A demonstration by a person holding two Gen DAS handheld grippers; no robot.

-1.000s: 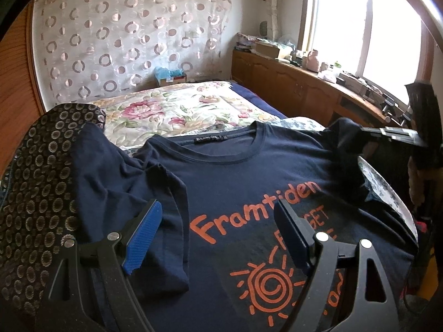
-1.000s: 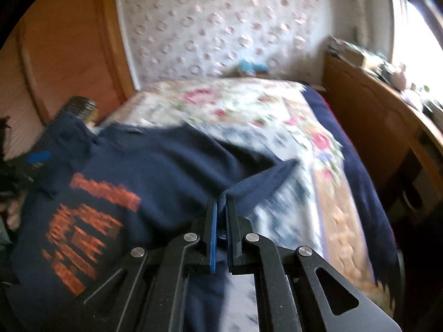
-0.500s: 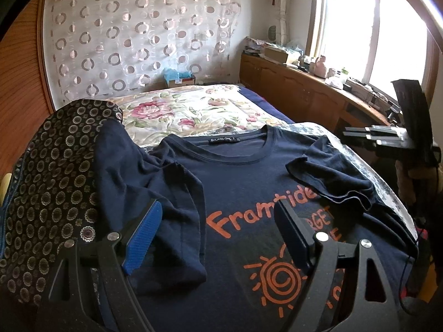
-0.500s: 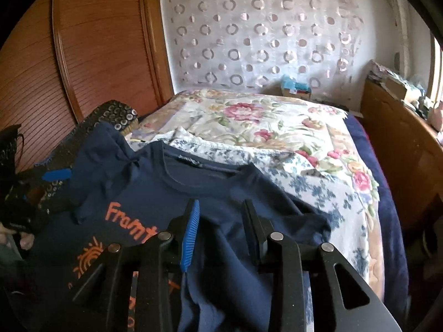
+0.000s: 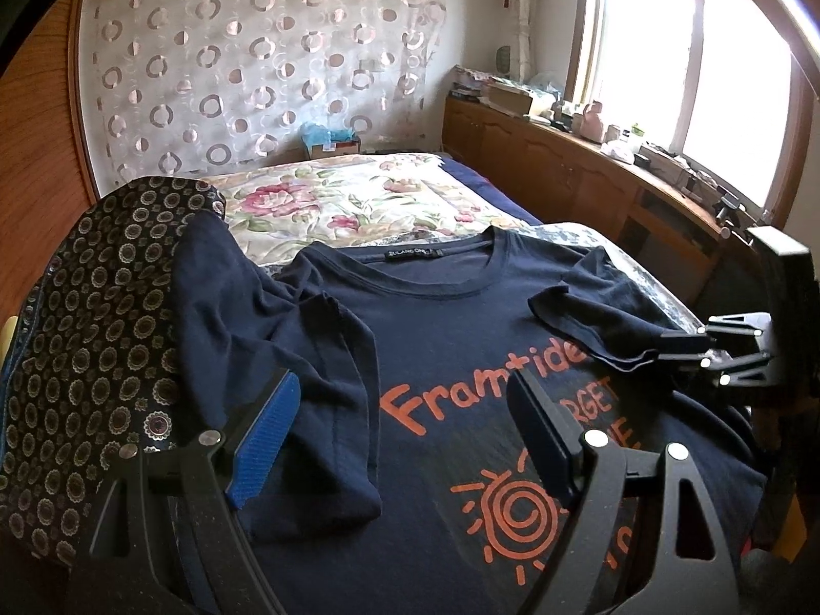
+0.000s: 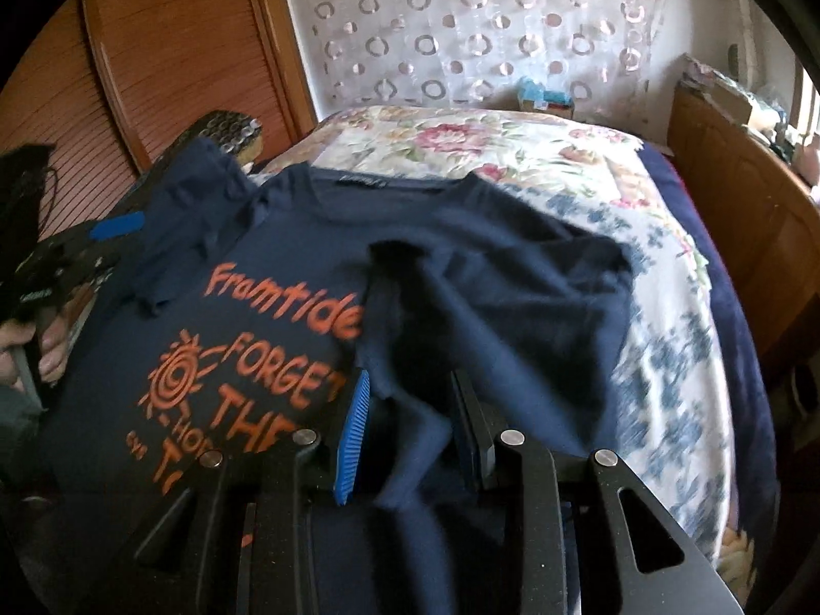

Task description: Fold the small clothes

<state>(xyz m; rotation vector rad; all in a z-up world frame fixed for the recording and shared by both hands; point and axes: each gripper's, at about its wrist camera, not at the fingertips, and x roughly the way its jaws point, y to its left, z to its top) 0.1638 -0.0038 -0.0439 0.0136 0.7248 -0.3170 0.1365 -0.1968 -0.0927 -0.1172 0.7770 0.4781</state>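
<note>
From the left wrist view, one navy T-shirt (image 5: 461, 353) with orange print lies face up on the near end of the bed (image 5: 359, 195), collar away from the camera, and both of its sleeves are folded in over the chest: the left sleeve (image 5: 318, 359) lies across the left side of the print and the right sleeve (image 5: 599, 307) covers the end of the word on the right. The left gripper (image 5: 405, 425) hovers over the shirt's lower front with its jaws standing wide and nothing between them. One dark patterned garment (image 5: 87, 338) is heaped just beside the shirt on the left, partly under its shoulder. The right gripper (image 5: 717, 353) shows at the right edge, at the folded sleeve's hem. From the right wrist view, the right gripper (image 6: 410, 425) has its jaws parted a narrow way; they opened within the last second, and a fold of the right sleeve (image 6: 487, 307) lies loosely between the pads, which do not seem to press it, though the picture is blurred here. The left gripper (image 6: 82, 251) and the hand (image 6: 31, 353) that bears it show at the far left. By my reading the sleeve-folding step is just finishing, and the next move calls for drawing the right gripper clear without dragging the sleeve, then taking the hem with both grippers to fold the body upward. Count: one shirt, two sleeves, one patterned garment, two grippers.
</note>
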